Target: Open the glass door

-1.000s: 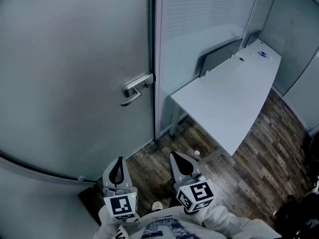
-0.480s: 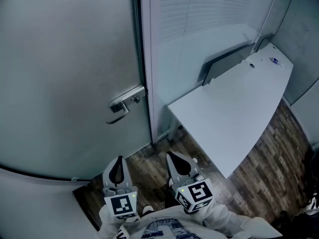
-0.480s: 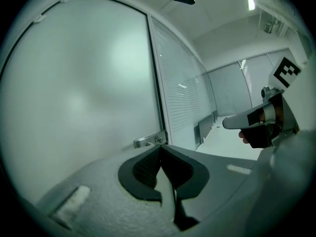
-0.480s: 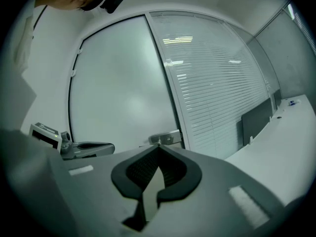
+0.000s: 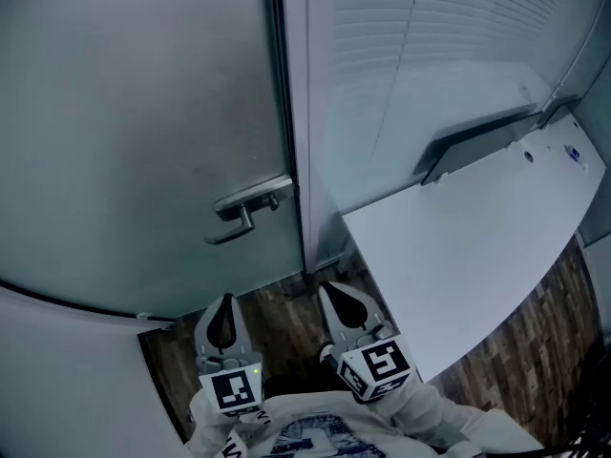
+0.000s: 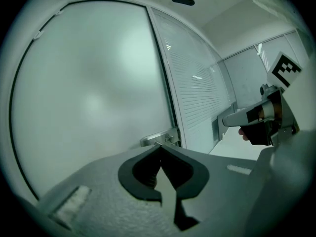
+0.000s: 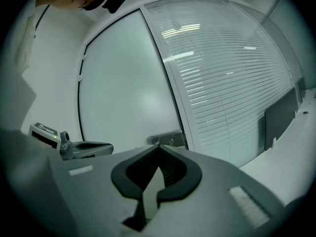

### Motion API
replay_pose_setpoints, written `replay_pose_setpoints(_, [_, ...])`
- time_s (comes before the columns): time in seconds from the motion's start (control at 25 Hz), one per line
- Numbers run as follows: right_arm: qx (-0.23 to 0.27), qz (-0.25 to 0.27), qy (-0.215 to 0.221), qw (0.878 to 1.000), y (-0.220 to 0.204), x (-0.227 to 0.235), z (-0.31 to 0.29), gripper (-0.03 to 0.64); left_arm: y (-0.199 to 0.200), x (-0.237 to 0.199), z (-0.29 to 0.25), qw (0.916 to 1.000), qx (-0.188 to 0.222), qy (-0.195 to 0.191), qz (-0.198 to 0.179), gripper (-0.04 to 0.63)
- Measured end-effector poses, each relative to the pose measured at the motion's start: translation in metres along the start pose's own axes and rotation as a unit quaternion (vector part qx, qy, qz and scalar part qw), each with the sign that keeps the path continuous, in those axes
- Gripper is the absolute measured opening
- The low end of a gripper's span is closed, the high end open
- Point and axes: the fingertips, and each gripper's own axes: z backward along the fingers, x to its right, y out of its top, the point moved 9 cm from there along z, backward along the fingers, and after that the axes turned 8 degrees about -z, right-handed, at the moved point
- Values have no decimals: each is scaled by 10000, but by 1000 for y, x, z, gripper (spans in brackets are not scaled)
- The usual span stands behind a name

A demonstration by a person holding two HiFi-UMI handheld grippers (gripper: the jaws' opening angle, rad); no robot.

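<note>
Both claws pinched tight and empty, low in front of the glass door.

The frosted glass door point(image 5: 134, 113) fills the upper left of the head view, and its metal lever handle point(image 5: 250, 205) sits just left of centre, hard by the door's right edge and the dark frame strip. Down at the bottom, the left gripper point(image 5: 227, 299) and the right gripper point(image 5: 326, 288) sit side by side, both pointing up the frame toward the door, below the handle and clear of it. In each gripper view the jaw tips meet with nothing between them, and the handle shows beyond, just above the tips. A white desk point(image 5: 477, 246) runs across the right side, slatted blinds point(image 5: 449, 36) fill the upper right, and wood-pattern floor point(image 5: 282, 299) shows between the grippers.
</note>
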Motion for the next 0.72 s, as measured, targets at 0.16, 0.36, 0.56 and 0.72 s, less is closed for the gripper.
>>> replay_pose_setpoints(0.16, [-77,-74,264,9996,12,-5,-19,3,8,-8,-1,9996,-175,173,-126,3])
replay_pose_setpoints(0.36, [-199,-78,375,9991,6,-6,-47,3,-3,-18,-20,9994,-147,247,-190,3])
replay_pose_setpoints(0.56, [-260,-50,355,9990,8,-8,-62,3,-4,-30,-31,9991,-150,292,-254,3])
replay_pose_setpoints(0.72, [-245,-35,367,9990,9,-10,-67,3,-13,-35,-36,9989,-244,273,-286,23])
